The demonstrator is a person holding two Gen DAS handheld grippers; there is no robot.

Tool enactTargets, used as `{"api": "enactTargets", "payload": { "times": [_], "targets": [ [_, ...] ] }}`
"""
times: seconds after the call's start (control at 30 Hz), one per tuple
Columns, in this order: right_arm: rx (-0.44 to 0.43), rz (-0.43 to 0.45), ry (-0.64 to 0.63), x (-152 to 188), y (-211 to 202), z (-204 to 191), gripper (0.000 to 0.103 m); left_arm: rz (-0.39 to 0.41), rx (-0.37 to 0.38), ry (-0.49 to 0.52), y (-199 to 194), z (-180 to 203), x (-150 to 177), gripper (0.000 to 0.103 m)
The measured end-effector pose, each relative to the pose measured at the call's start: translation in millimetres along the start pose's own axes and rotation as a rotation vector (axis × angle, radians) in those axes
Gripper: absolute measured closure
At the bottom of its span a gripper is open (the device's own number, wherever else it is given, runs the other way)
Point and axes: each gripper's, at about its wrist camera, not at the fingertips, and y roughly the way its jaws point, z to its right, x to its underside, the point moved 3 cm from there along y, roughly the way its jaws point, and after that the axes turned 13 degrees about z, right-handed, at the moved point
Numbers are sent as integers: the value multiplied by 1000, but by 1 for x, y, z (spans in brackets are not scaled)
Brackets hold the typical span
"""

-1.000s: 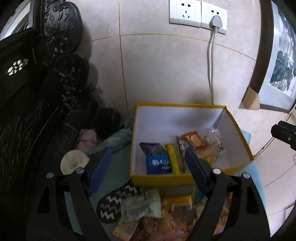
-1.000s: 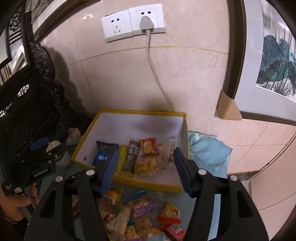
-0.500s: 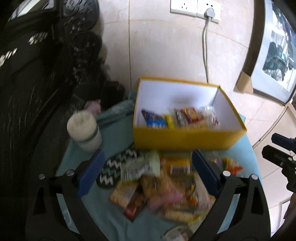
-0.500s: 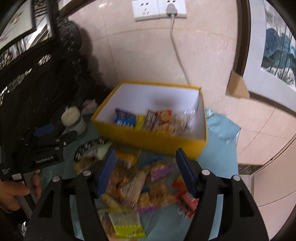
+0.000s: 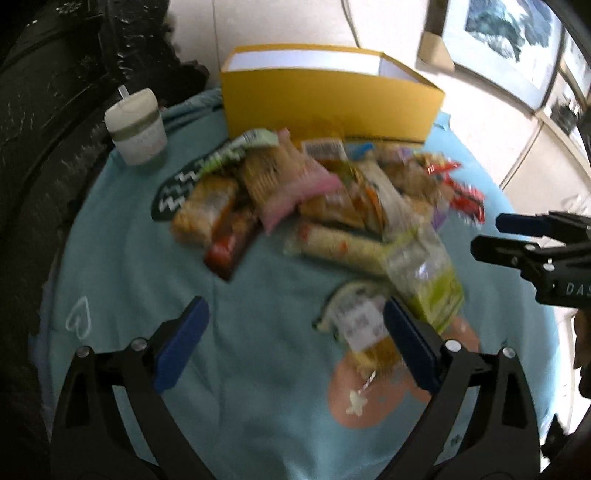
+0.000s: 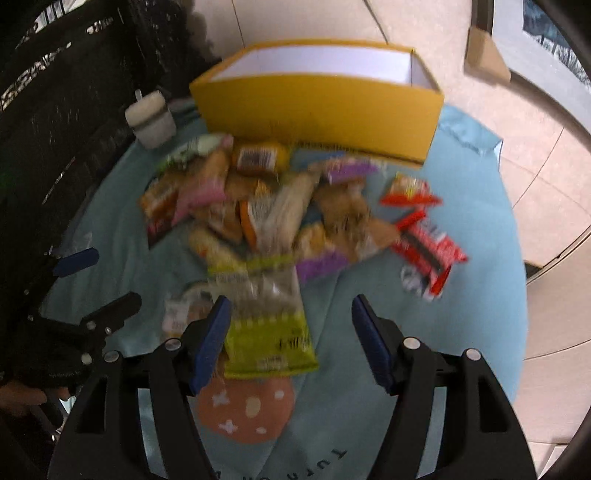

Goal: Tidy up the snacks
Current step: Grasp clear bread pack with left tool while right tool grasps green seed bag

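Note:
A pile of snack packets point(image 5: 314, 199) lies on a teal cloth in front of a yellow box point(image 5: 332, 99) with a white inside. The pile point(image 6: 273, 210) and box point(image 6: 317, 107) also show in the right wrist view. My left gripper point(image 5: 295, 317) is open and empty above the cloth, near a white-labelled packet point(image 5: 362, 325). My right gripper point(image 6: 291, 314) is open and empty just above a green-and-clear packet point(image 6: 266, 317). Red packets point(image 6: 424, 243) lie to its right. Both views are motion-blurred.
A white lidded cup point(image 5: 136, 125) stands left of the box on the teal cloth point(image 5: 258, 369). Dark carved furniture point(image 5: 44, 110) runs along the left. A tiled wall and a framed picture point(image 5: 506, 33) are behind. The round table's edge point(image 6: 517, 295) drops off on the right.
Both grippers have pulled back from the box and tilted down towards the snack pile. The box's contents are now hidden behind its front wall. Both jaws stay open.

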Motion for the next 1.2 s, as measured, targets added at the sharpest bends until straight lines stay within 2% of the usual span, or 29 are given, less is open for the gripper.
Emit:
{"api": "enactTargets", "payload": {
  "times": [0.2, 0.3, 0.37, 0.43, 0.57, 0.63, 0.7, 0.83, 0.93, 1.0, 1.03, 1.1, 1.2],
  "targets": [
    [7, -12, 9, 12, 4, -3, 35, 41, 53, 56, 8, 32, 13, 6],
    [13, -22, 3, 14, 7, -4, 35, 34, 49, 62, 21, 41, 20, 6],
    [18, -35, -9, 16, 9, -5, 35, -2, 17, 40, 35, 37, 26, 6],
    [20, -43, -18, 17, 12, -6, 35, 2, 24, -17, 38, 31, 28, 6],
    [22, -66, -42, 20, 21, -10, 35, 22, 6, 5, 34, 24, 30, 8],
    [13, -74, -49, 22, 26, -15, 35, 39, 3, 17, 29, 19, 32, 13],
    [5, -91, -65, 24, 33, -22, 34, 53, 5, 31, 25, 15, 31, 23],
    [7, -98, -87, 27, 41, -27, 33, 60, 66, -41, 23, 10, 26, 34],
    [1, -104, -55, 26, 44, -23, 33, 57, 97, -96, 25, 7, 27, 33],
    [-19, -111, -58, 27, 45, -23, 33, 51, 89, -103, 28, 6, 30, 27],
    [-28, -117, -65, 28, 46, -24, 33, 34, 73, -95, 32, 7, 34, 24],
    [-44, -122, -64, 29, 47, -24, 33, 56, 27, -83, 31, 3, 36, 11],
    [-64, -136, -79, 28, 51, -26, 31, 85, -3, -10, 29, 4, 35, 6]
  ]
}}
